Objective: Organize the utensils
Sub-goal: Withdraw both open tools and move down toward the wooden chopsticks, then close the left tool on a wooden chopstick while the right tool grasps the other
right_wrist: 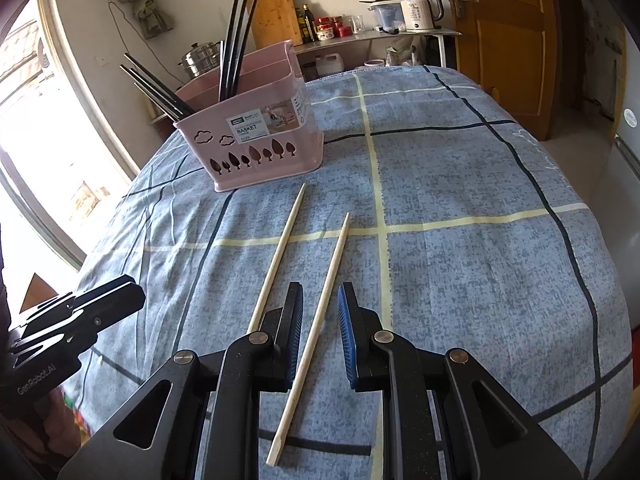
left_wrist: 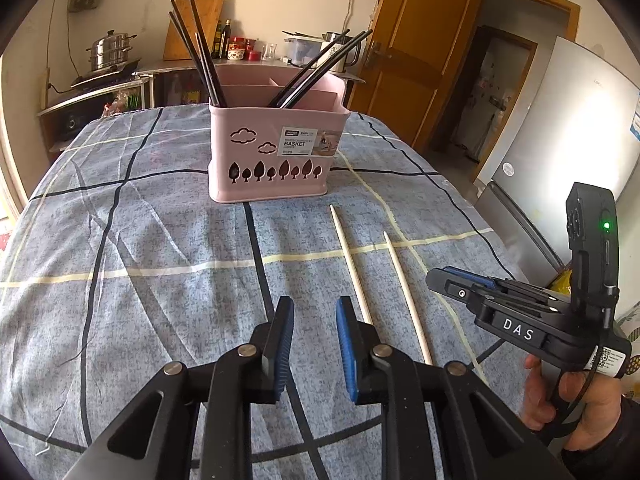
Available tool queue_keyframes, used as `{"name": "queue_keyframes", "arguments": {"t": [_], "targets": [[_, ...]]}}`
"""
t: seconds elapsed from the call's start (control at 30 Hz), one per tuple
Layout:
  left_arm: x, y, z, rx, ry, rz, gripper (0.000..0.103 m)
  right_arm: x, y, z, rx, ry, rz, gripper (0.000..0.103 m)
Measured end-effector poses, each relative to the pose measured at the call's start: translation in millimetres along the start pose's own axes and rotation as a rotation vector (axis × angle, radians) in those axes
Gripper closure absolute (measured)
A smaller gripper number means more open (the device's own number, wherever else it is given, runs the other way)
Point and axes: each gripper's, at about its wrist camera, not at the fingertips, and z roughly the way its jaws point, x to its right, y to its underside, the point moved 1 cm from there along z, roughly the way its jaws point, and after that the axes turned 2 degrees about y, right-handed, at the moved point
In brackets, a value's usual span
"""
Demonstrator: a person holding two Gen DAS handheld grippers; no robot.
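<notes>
Currently 2 pale wooden chopsticks lie loose on the worktop, which carries a blue plaid cloth, roughly parallel and a little apart, tips pointing toward the pink basket. Left chopstick, right chopstick. Right hand-held gripper is open, jaws straddling the right chopstick, which runs through the gap; pads not visibly touching it. Left hand-held gripper is also open, gripping nothing, over bare cloth just left of the left chopstick. Basket stands upright farther back on the worktop, well apart from both grippers, with black chopsticks leaning in 2 bunches, 1 toward each end.
</notes>
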Motion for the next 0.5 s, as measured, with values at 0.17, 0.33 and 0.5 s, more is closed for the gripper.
{"name": "queue_keyframes", "arguments": {"t": [0.17, 0.33, 0.5], "targets": [[-6.8, -11.7, 17.8, -0.019, 0.001, -0.005, 0.082, 4.0, -12.6, 22.2, -0.026, 0.008, 0.009, 0.084], [-14.4, -19.8, 29.4, -0.033, -0.001, -0.017, 0.082, 5.6, -20.1, 43.3, -0.060, 0.029, 0.004, 0.084], [-11.1, -31.2, 46.1, -0.050, 0.017, -0.008, 0.082, 8.6, -21.9, 50.4, -0.083, 0.051, -0.013, 0.090]]}}
